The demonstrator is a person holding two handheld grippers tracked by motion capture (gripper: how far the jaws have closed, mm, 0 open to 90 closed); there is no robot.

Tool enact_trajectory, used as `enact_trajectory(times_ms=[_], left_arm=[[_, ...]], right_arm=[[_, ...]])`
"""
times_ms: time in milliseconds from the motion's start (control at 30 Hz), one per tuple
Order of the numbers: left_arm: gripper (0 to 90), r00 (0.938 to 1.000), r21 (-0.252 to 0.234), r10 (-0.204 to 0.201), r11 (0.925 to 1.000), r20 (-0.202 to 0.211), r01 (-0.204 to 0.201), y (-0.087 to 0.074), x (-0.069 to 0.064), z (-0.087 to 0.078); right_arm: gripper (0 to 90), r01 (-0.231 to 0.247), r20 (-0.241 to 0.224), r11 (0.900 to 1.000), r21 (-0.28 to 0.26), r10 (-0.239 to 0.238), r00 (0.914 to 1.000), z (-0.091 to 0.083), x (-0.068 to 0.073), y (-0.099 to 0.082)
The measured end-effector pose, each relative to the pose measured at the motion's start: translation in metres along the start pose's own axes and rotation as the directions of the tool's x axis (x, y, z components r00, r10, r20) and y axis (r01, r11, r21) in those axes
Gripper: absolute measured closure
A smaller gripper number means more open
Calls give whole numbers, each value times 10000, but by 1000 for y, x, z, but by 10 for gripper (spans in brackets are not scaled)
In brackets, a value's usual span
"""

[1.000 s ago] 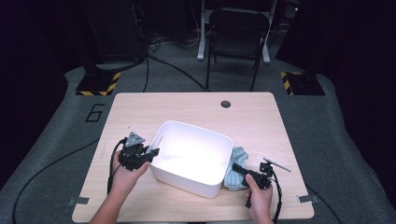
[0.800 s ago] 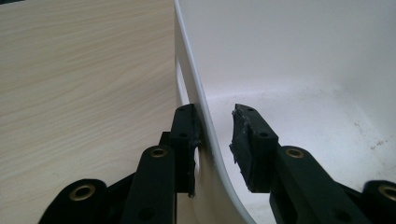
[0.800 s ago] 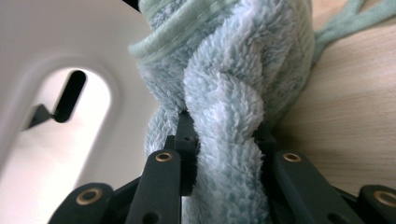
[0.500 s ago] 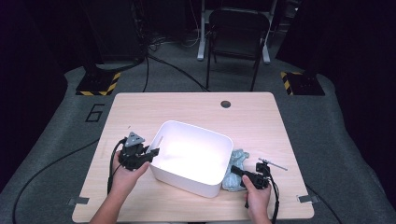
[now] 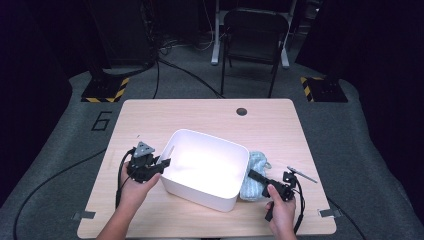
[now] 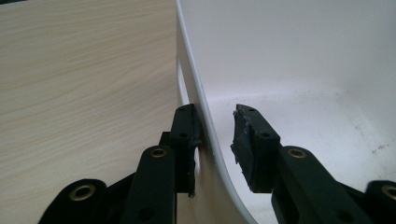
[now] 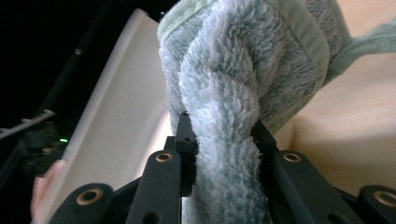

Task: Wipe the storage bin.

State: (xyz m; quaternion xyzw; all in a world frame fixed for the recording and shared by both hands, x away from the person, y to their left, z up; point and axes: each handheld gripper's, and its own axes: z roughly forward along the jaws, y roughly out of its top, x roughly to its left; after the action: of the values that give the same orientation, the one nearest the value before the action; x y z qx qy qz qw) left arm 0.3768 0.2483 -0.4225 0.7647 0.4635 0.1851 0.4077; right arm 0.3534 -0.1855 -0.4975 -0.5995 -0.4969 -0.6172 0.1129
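Fluffy pale-blue towel (image 7: 219, 93) sits clamped tight in the right gripper (image 5: 256, 176), just beside the white plastic bin (image 5: 200, 150) at its 3 o'clock on the tabletop (image 5: 280, 125). Left gripper (image 6: 215, 135), part-open, straddles the bin's 9 o'clock wall, outer jaw touching.

The right hand-held gripper (image 5: 256, 177), clamped on the towel (image 5: 254, 172), has risen off the desk (image 5: 280, 125) near its front right corner, dragging the towel up against the bin (image 5: 200, 192).
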Motion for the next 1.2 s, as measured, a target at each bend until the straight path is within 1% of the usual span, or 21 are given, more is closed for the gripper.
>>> enact_trajectory(times_ms=[33,67,133,233,267,400,467,500,567,667,700,733,800,833,867,900,933,1033,1067,1133,1200], left_arm=[[694,10000,-37,-27,10000,-14,27,0,-1,0],[693,10000,-62,-1,10000,-57,0,0,-2,0],[694,10000,-38,-15,10000,-42,14,0,-3,0],[695,10000,-72,-24,10000,-42,23,0,-4,1],[694,10000,-68,10,10000,-41,-10,0,-4,1],[692,10000,-66,24,10000,-28,-24,0,-4,1],[693,10000,-74,16,10000,-8,-16,0,-4,1],[694,10000,-76,38,10000,8,-38,0,-4,1],[697,10000,-77,64,10000,7,-64,0,-5,1],[702,10000,-89,67,9999,19,-67,0,-5,1],[704,10000,-93,65,9999,20,-65,0,-5,1],[708,10000,-84,92,9999,-23,-92,0,-5,1],[711,9999,-76,101,9999,-38,-101,0,-6,1],[716,9999,-74,99,9999,-46,-99,0,-6,1],[717,10000,-78,87,9999,-47,-87,0,-6,1],[717,10000,-78,87,9999,-47,-87,0,-6,1],[718,10000,-80,80,9999,-45,-80,0,-6,1],[717,10000,-82,75,9999,-49,-75,0,-6,1],[718,10000,-81,76,9999,-52,-77,0,-6,1],[717,10000,-84,68,9999,-43,-69,0,-6,1],[716,10000,-86,68,9999,-38,-68,0,-5,1]], right_arm=[[722,-66,-229,9999,-77,65,9997,-2,3,1],[721,6,-482,9998,-211,-17,9988,-6,8,5],[722,182,-622,9991,-375,-205,9979,-11,12,9],[722,178,-885,9981,-584,-230,9958,-15,15,12],[722,-32,-1362,9968,-796,-77,9907,-20,20,17],[721,233,-1304,9964,-820,-339,9909,-22,27,18],[721,203,-1386,9963,-835,-318,9898,-22,29,18],[722,303,-1322,9962,-815,-409,9904,-22,28,18],[722,299,-1052,9971,-706,-372,9937,-20,24,16],[723,124,-885,9987,-503,-168,9959,-14,20,11],[724,88,-692,9992,-398,-116,9975,-9,16,7],[724,-123,-514,9994,-338,105,9986,-5,10,3],[724,-159,-456,9995,-277,146,9989,-4,7,2],[724,-216,-313,9996,-179,210,9993,-3,3,1],[724,-82,-44,9999,-146,82,10000,-2,3,1],[724,-82,-44,9999,-146,82,10000,-2,3,1],[724,15,209,10000,-39,-14,9998,0,1,-1],[723,6,275,10000,-35,-5,9996,4,-5,-3],[724,-171,116,9998,-51,172,9998,4,-7,-3],[723,-410,184,9992,37,410,9990,4,-9,-4],[723,-306,196,9995,-27,306,9993,5,-12,-4]])
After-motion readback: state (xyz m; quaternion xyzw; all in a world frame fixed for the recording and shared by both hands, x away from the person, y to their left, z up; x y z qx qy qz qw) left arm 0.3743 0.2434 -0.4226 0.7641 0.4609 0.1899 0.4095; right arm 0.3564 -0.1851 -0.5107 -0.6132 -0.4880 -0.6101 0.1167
